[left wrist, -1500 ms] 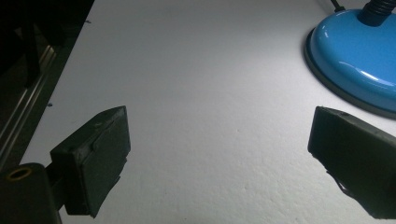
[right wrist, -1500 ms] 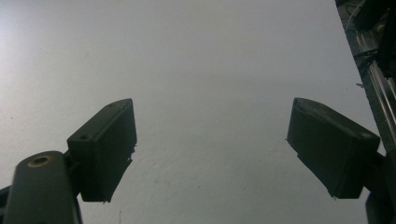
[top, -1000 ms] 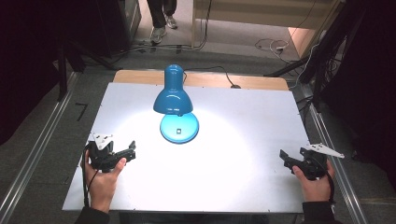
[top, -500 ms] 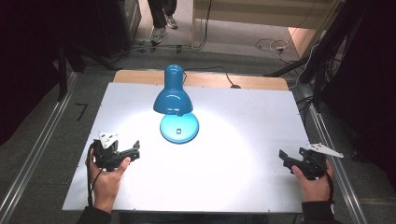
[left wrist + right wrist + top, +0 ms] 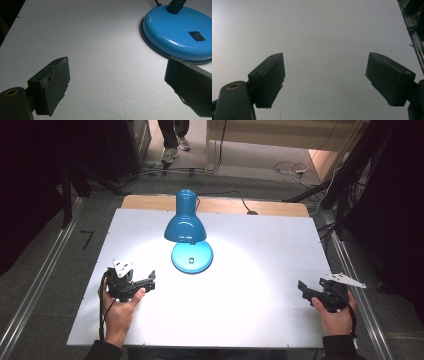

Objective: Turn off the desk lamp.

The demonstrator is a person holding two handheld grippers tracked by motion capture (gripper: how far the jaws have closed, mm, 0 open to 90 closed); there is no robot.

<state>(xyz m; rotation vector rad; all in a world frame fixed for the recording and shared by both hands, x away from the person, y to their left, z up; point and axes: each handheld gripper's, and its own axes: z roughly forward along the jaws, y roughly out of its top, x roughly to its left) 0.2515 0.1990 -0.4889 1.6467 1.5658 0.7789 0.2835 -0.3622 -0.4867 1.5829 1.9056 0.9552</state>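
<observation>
Blue lamp [image 5: 186, 227] stands mid-rear on white tabletop [image 5: 260, 320], lit, shade pointing down over its round base [image 5: 178, 33]. Black rocker switch [image 5: 197, 36] on base, marks too small to read. Left tongs [image 5: 142, 282] near base, jaws released, empty. Right tongs [image 5: 306, 291] well apart from lamp, released, empty.

We're in a lab-style recording space: dim room, dark curtains to the sides, metal rails [image 5: 30, 290] flanking a plain white tabletop [image 5: 280, 250], loose cables [image 5: 295, 170] trailing over the grey floor well beyond the jaws, and a person's legs [image 5: 172, 140] standing back there.
</observation>
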